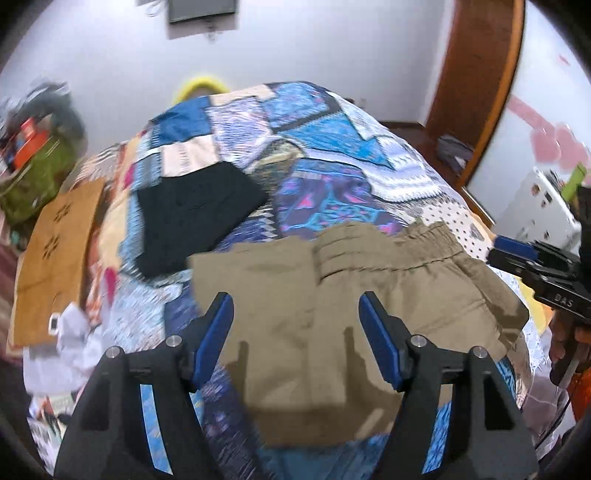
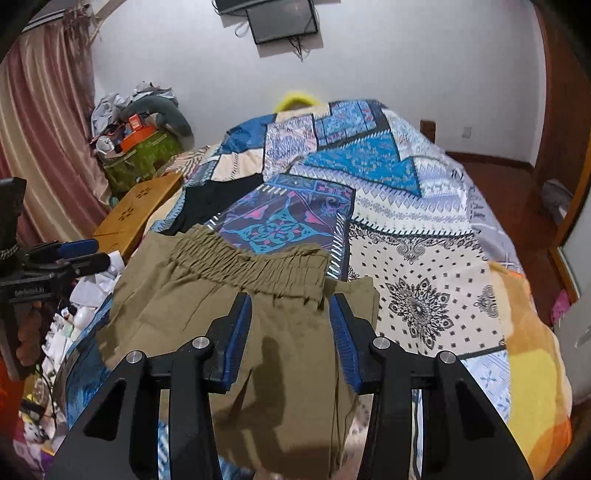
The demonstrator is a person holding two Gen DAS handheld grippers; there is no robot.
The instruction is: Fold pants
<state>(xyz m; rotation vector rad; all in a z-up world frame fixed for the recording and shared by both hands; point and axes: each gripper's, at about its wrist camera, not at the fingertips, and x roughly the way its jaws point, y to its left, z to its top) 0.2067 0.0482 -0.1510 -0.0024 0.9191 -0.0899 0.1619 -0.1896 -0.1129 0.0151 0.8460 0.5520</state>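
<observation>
Left wrist view: pants (image 1: 369, 295) lie folded into a short stack on the bed (image 1: 332, 177), waistband on top, beside a black garment (image 1: 195, 218). Folding looks done or nearly so; edges uneven, maybe one tidy-up left. Your left gripper (image 1: 295, 332) hovers over the pants, angled down, jaws apart, nothing btwn them. Right gripper (image 2: 290, 332) likewise above the waistband (image 2: 251, 266), jaws part-open, gripping nothing, though blur hides the cloth gap.

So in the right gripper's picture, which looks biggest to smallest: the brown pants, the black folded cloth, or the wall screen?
1. Khaki-brown pants, nearest the camera.
2. and 3. Black folded cloth and dark wall screen: look alike, both partly hidden.
</observation>
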